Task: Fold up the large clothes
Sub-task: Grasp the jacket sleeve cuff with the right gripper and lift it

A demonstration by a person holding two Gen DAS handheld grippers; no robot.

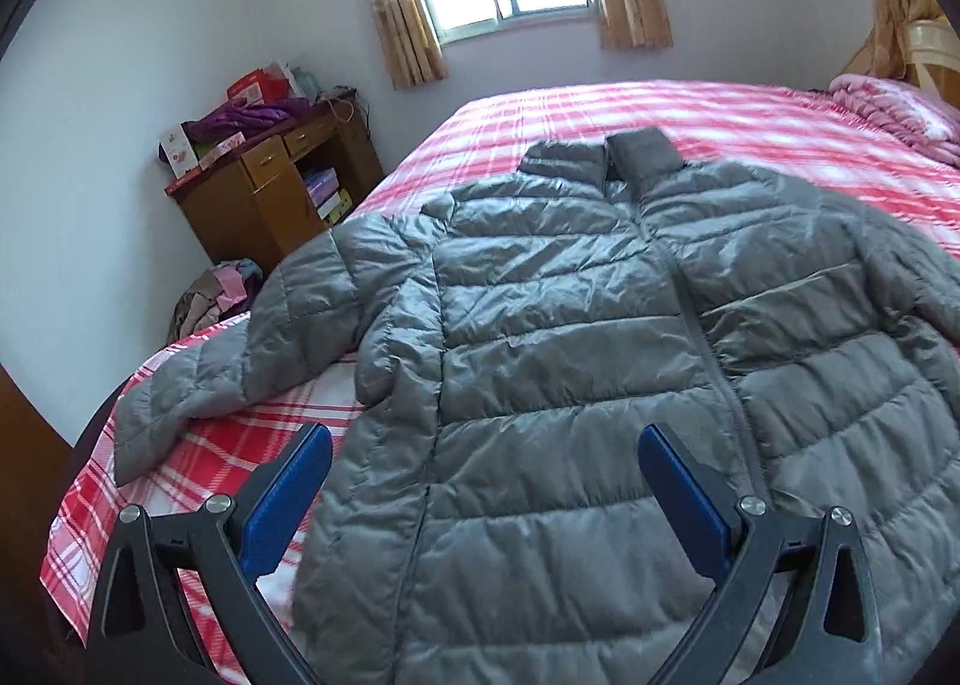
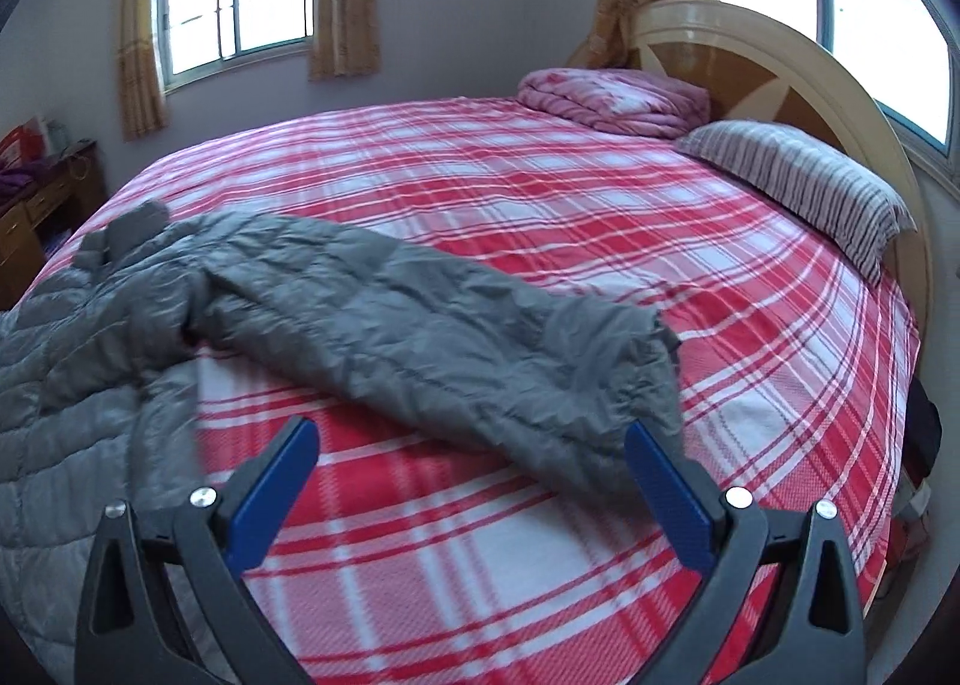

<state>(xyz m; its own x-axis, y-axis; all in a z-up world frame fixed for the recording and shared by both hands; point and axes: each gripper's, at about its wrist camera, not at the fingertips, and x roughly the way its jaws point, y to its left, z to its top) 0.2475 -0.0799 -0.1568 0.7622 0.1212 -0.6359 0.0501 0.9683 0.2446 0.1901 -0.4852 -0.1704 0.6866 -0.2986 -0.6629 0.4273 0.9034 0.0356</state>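
A grey quilted puffer jacket (image 1: 570, 337) lies flat and front up on the red-and-white plaid bed (image 1: 750, 114), zipped, collar toward the window. Its left sleeve (image 1: 240, 349) stretches out to the bed's near left corner. My left gripper (image 1: 485, 448) hovers open above the jacket's lower front, nothing between its blue pads. In the right wrist view the jacket's other sleeve (image 2: 432, 337) lies spread across the plaid bed (image 2: 540, 193), cuff pointing right. My right gripper (image 2: 470, 442) is open just in front of that sleeve, its right fingertip (image 2: 648, 445) near the cuff.
A wooden desk (image 1: 270, 193) piled with boxes and purple cloth stands left of the bed, with clothes heaped on the floor (image 1: 216, 295). A folded pink blanket (image 2: 606, 96), a striped pillow (image 2: 804, 187) and the wooden headboard (image 2: 780, 60) are at the bed's far right.
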